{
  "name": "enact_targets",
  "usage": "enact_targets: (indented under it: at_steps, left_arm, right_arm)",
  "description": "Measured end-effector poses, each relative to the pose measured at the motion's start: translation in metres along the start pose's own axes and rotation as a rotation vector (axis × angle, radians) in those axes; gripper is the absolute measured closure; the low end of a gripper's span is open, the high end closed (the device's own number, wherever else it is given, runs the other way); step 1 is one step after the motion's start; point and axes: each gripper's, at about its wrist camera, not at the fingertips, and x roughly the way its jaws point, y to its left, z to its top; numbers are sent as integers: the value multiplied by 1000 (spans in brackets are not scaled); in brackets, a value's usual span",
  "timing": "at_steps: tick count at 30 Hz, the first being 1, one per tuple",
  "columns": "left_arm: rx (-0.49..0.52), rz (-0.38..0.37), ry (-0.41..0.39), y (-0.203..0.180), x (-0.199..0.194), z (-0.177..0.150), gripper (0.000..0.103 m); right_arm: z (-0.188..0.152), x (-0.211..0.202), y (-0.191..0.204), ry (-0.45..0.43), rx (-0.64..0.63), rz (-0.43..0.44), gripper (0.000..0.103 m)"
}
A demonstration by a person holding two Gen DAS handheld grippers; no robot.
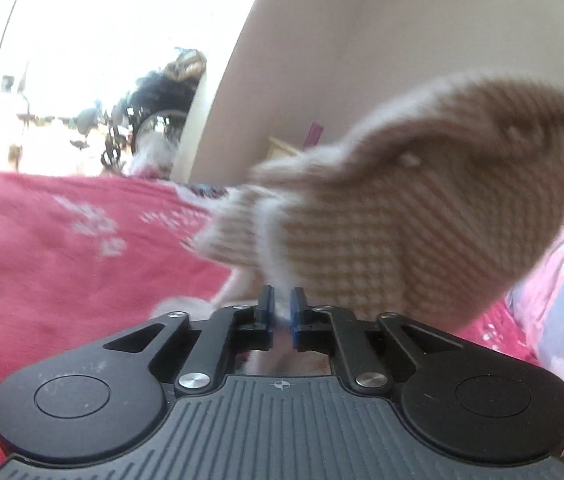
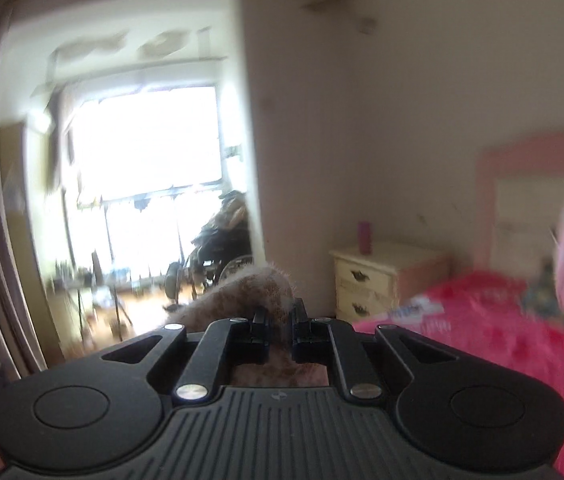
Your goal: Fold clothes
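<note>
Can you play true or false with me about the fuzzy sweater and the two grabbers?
1. The left gripper is shut on the sweater. True.
2. The sweater is plain blue. False: it is tan and white knit.
3. The right gripper is pinching the sweater too. True: fuzzy knit sits between its fingers.
4. The sweater lies flat on the bed. False: in the left wrist view it hangs lifted above the red bedspread.
5. A pink cup stands on the nightstand. True.
</note>
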Motion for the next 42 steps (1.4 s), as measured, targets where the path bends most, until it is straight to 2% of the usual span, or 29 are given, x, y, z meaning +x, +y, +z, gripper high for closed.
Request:
enact_targets:
  at_steps: [1,3,6,8,9,10,11,12,13,14,15,16,18,19,20,21,24,26,28,29,30,31,32,34,38,42]
  left_arm:
    - [17,-2,-5,3,-7,3,103]
    - [64,-28,46,9,-8,6,103]
    - [141,-21,173,4,-2,-6,101]
    - [153,-24,257,-2,7,-18,86]
    - [149,-45,284,-4,14,-21,70]
    - [138,-58,299,-6,22,-25,59]
    - [123,-64,306,-9,31,-27,53]
    - [115,-70,310,-9,42,-28,42]
    - [111,-79,312,-10,53,-29,32]
    - [117,-90,308,-15,64,-31,26]
    - [122,-102,304,-20,74,-33,16]
    - [131,-105,299,-26,83,-35,12]
    - [162,-75,282,-44,93,-38,16]
    - [173,-62,277,-52,100,-39,30]
    - [164,-58,282,-55,110,-41,40]
    - [135,-69,293,-55,115,-42,56]
    - [97,-76,259,-57,111,-41,83]
    - [100,-79,225,-57,103,-40,91]
    - [83,-91,207,-52,100,-39,96]
    - [79,-96,202,-50,99,-38,97]
    - [76,-102,195,-48,97,-38,98]
    - [72,-112,185,-47,96,-37,99]
    - [68,-121,173,-45,94,-36,99]
    - [57,-140,146,-45,93,-30,100]
    - [22,-173,116,-44,88,-16,100]
    - [42,-213,79,-45,67,-10,100]
  right_arm:
    - [-5,-11,-13,25,42,-24,92]
    - [-30,-19,-46,138,119,-89,92]
    - [-85,-9,-91,423,153,-189,89]
    - [-127,0,-107,619,129,-244,84]
    - [-145,3,-107,690,124,-278,84]
    - [-150,2,-105,700,109,-299,84]
    - [-147,-4,-104,669,87,-313,84]
    - [-144,-10,-103,639,66,-326,80]
    - [-142,-16,-102,608,44,-339,67]
    - [-131,-23,-102,557,22,-347,60]
    - [-118,-31,-102,493,-3,-349,55]
    - [-107,-37,-99,437,-28,-342,53]
    - [-90,-38,-88,379,-68,-278,47]
    - [-85,-35,-81,379,-85,-225,41]
    - [-85,-26,-70,394,-115,-166,38]
    - [-90,-14,-56,421,-155,-104,34]
    - [-104,24,-12,500,-274,84,25]
    - [-118,49,17,550,-364,191,25]
    - [-142,74,44,602,-477,242,25]
    - [-153,88,51,630,-520,241,25]
    - [-163,99,55,654,-555,227,30]
    - [-170,108,56,666,-574,208,47]
    - [-166,115,51,663,-547,186,55]
    - [-147,124,37,640,-417,150,87]
    - [-76,97,-8,418,-137,61,90]
    - [-20,33,-61,177,99,-26,91]
